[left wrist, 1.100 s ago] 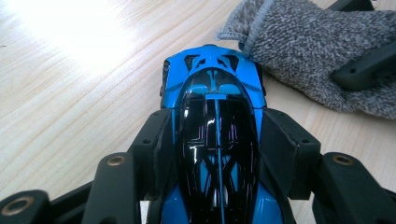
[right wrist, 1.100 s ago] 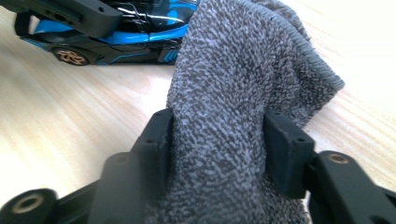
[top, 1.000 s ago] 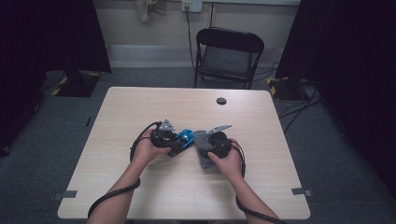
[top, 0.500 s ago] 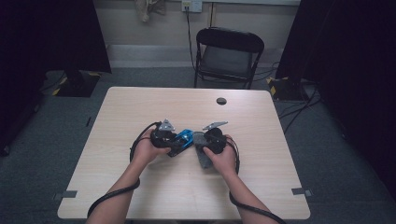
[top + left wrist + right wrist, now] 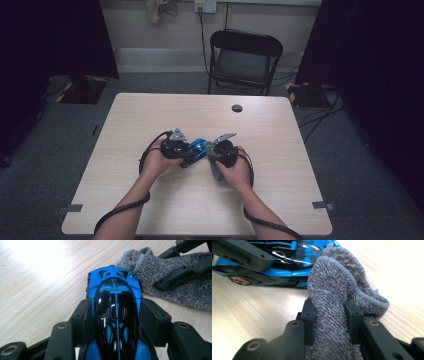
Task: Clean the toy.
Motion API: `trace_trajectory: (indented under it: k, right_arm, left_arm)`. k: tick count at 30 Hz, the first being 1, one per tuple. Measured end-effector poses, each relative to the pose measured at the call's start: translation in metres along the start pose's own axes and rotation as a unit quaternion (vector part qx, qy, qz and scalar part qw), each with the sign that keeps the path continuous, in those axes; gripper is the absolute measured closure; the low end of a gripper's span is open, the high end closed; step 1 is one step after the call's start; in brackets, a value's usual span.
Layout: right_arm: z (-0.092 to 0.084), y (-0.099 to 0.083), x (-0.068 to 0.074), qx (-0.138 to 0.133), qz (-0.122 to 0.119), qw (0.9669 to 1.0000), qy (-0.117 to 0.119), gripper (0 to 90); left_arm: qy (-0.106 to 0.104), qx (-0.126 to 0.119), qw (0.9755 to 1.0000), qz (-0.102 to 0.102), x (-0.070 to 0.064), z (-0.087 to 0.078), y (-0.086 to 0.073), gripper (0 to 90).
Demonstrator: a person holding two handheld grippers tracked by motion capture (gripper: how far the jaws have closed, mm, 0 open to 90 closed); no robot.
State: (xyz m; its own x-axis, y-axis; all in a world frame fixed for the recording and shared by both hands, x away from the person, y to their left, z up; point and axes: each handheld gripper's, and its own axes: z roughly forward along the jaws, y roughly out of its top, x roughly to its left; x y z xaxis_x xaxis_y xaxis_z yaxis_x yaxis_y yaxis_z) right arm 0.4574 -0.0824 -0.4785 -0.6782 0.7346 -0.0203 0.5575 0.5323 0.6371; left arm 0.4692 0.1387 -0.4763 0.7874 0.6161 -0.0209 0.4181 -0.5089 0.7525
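Observation:
A glossy blue and black toy car (image 5: 116,302) rests on the wooden table (image 5: 150,115), with my left gripper (image 5: 116,312) shut on its sides. In the high view the car (image 5: 196,148) lies between the two hands, and the left gripper (image 5: 184,149) is at its left. My right gripper (image 5: 329,320) is shut on a grey knitted sock (image 5: 332,290); its jaws have just been closing with the sock between them. The sock's open cuff (image 5: 140,257) touches the car's nose. The right gripper (image 5: 214,152) sits just right of the car.
A small black round disc (image 5: 237,108) lies on the far part of the table. A black folding chair (image 5: 245,55) stands behind the table's far edge. Cables trail from both grippers past the forearms to the near edge.
The right hand has shifted slightly left, closer to the car. The left hand and the car have stayed where they were.

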Motion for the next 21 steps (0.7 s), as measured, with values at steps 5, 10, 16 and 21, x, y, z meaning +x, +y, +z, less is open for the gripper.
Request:
trace_trajectory:
  k: [5,10,16,21]
  right_arm:
    - [0.000,0.001,0.006,0.000,-0.008,0.9998,0.017,67.7]
    - [0.000,0.003,0.013,-0.001,-0.011,0.9995,0.030,68.2]
    - [0.000,0.003,0.023,-0.002,-0.019,0.9985,0.050,68.9]
    - [0.001,0.005,0.038,0.001,-0.032,0.9974,0.065,69.0]
  left_arm:
    - [-0.003,0.001,1.0000,-0.003,0.000,0.000,0.000,45.2]
    - [-0.001,0.002,1.0000,-0.005,0.000,-0.001,-0.001,45.2]
    - [-0.001,0.003,1.0000,-0.003,0.000,0.000,0.000,45.2]
    - [-0.001,0.004,1.0000,-0.003,0.000,-0.001,0.000,45.2]
